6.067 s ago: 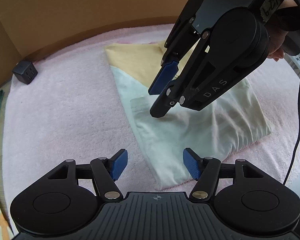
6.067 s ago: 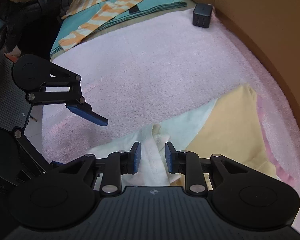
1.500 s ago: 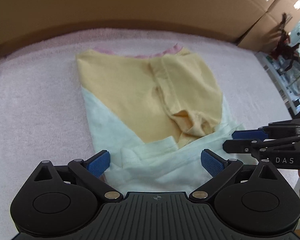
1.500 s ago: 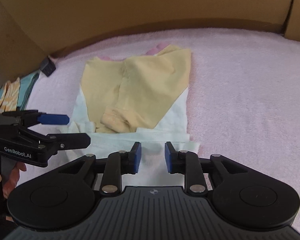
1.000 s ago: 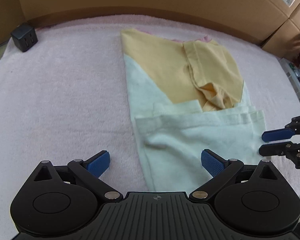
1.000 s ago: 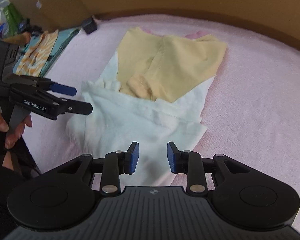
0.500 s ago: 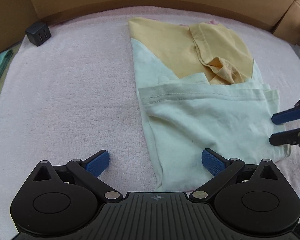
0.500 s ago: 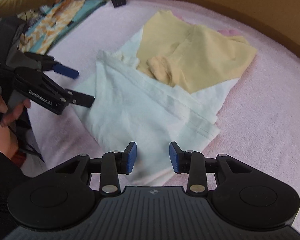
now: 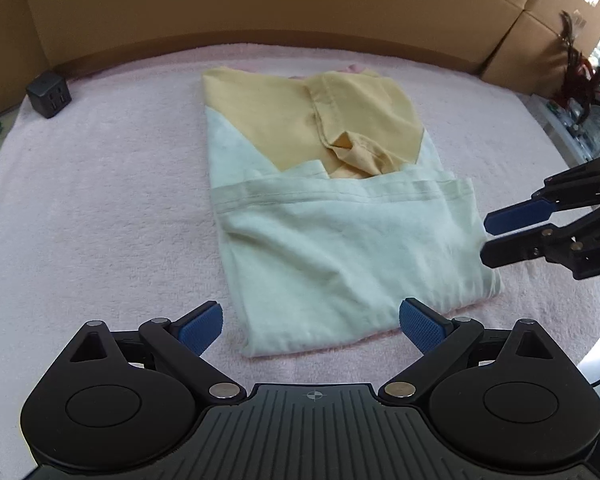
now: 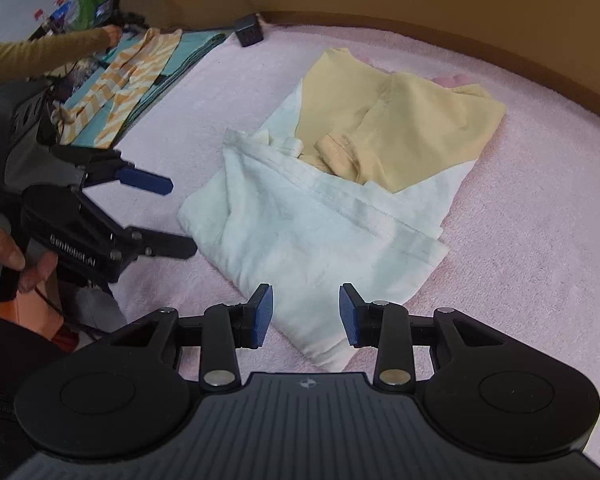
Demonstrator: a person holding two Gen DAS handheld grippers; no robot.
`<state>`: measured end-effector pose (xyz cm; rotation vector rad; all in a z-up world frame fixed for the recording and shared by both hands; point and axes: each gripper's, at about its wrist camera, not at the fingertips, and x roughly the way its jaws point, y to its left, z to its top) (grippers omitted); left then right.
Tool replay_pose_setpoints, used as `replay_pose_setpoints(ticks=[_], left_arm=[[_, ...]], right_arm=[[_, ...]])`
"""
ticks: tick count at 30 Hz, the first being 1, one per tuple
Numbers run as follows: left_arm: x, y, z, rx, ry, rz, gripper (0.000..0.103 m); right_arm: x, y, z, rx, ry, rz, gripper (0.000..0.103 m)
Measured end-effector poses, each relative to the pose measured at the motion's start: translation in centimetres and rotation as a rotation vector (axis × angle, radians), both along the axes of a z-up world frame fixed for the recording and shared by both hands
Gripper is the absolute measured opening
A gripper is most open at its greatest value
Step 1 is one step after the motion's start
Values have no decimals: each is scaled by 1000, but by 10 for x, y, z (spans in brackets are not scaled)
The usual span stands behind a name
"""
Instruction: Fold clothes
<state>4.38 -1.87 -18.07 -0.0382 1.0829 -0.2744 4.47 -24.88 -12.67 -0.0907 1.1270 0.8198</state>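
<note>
A pale mint and yellow shirt [image 9: 340, 248] lies folded on the pink towel [image 9: 100, 200], its mint lower half doubled up to the yellow part. My left gripper [image 9: 310, 326] hovers open and wide over the shirt's near edge, holding nothing. To the right of the shirt, my right gripper [image 9: 488, 240] points at its side edge. In the right wrist view the right gripper [image 10: 306, 316] stands open above a corner of the shirt [image 10: 300, 232], its pads clear of the cloth. The left gripper [image 10: 180, 216] sits left of the shirt, held by a hand [image 10: 4, 248].
A black charger cube [image 9: 49, 95] sits at the towel's far left corner, also the cube [image 10: 249, 30]. Cardboard walls [image 9: 260, 0] ring the far side. Striped orange and teal clothes [image 10: 120, 76] lie beyond the towel's left edge, where another person's sleeve [image 10: 40, 56] reaches in.
Both grippers have drawn back and up from the shirt. The mint half has settled flat over the lower part. The right jaws have widened slightly.
</note>
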Motion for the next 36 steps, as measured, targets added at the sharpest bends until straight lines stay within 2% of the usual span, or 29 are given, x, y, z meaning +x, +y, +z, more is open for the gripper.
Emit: replay_pose_setpoints(ticks=[2, 4, 7, 10, 12, 17, 18, 19, 21, 29, 32, 36], left_arm=[[14, 7, 4, -52, -9, 36, 100], [34, 21, 10, -109, -17, 93, 100], [69, 50, 13, -203, 4, 174, 100], [102, 74, 14, -256, 32, 239, 100], [122, 86, 12, -289, 60, 267, 101], [163, 105, -1, -438, 137, 330, 103], [169, 105, -4, -453, 148, 335, 103], [175, 105, -7, -460, 159, 338, 103], [185, 102, -11, -456, 175, 336, 103], [196, 85, -21, -390, 215, 290, 103], [179, 86, -11, -416, 197, 249, 103], [139, 85, 11, -472, 147, 158, 103]], right_arm=[[13, -6, -2, 23, 23, -113, 41], [33, -22, -8, 84, 89, -244, 41], [60, -43, -16, 161, 163, -383, 42], [81, -60, -18, 234, 199, -480, 43], [94, -66, -18, 247, 199, -530, 43], [119, -72, -26, 286, 242, -618, 43], [123, -70, -27, 282, 250, -626, 45], [128, -69, -29, 279, 257, -633, 53], [133, -61, -30, 254, 258, -633, 62], [140, -46, -29, 181, 252, -615, 62], [124, -38, -16, 212, 252, -499, 63], [89, -18, -8, 243, 306, -305, 61]])
